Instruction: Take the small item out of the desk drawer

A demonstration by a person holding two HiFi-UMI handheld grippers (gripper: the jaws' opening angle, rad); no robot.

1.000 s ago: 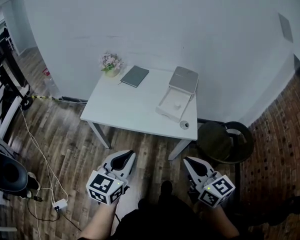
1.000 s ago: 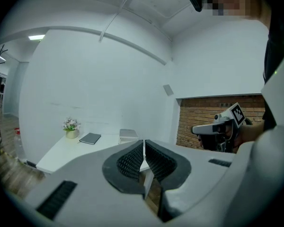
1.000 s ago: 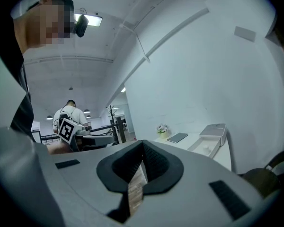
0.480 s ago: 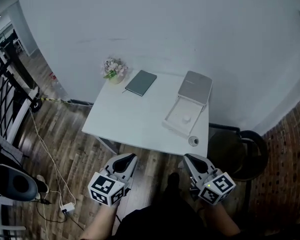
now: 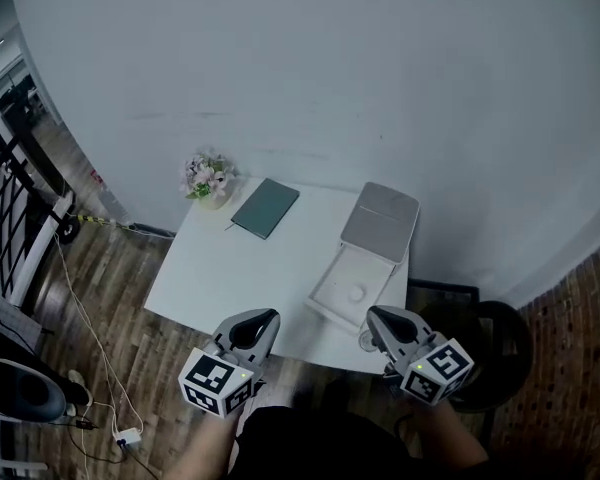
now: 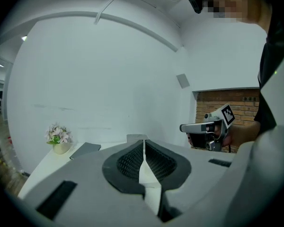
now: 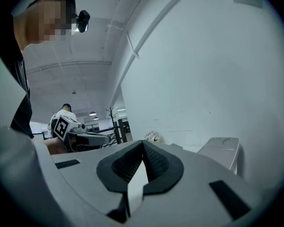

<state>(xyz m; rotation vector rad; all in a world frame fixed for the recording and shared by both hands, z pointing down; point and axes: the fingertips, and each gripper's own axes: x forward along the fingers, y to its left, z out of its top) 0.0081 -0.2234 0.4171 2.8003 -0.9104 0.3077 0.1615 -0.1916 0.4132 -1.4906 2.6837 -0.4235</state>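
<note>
Left gripper (image 5: 260, 319) and right gripper (image 5: 376, 316) hover at the white bench's (image 5: 220, 278) near edge, jaws clenched on nothing. The small white item (image 5: 357, 293) lies inside the open drawer (image 5: 333, 284).

Small item (image 5: 356, 293) in drawer (image 5: 372, 268) on table (image 5: 230, 278)

The setting is an office-type workroom. Indicators: a white desk (image 5: 230, 278) against a plain white wall (image 5: 330, 68), carrying a dark notebook (image 5: 265, 208), a pot of flowers (image 5: 207, 178) and a desktop drawer unit (image 5: 380, 223); wood-plank flooring (image 5: 110, 358) with loose cables (image 5: 75, 288); a black chair (image 5: 495, 333) beside the desk. The right gripper view shows further open floor space with ceiling lights (image 7: 92, 113) and a coat stand (image 7: 110, 117).
</note>
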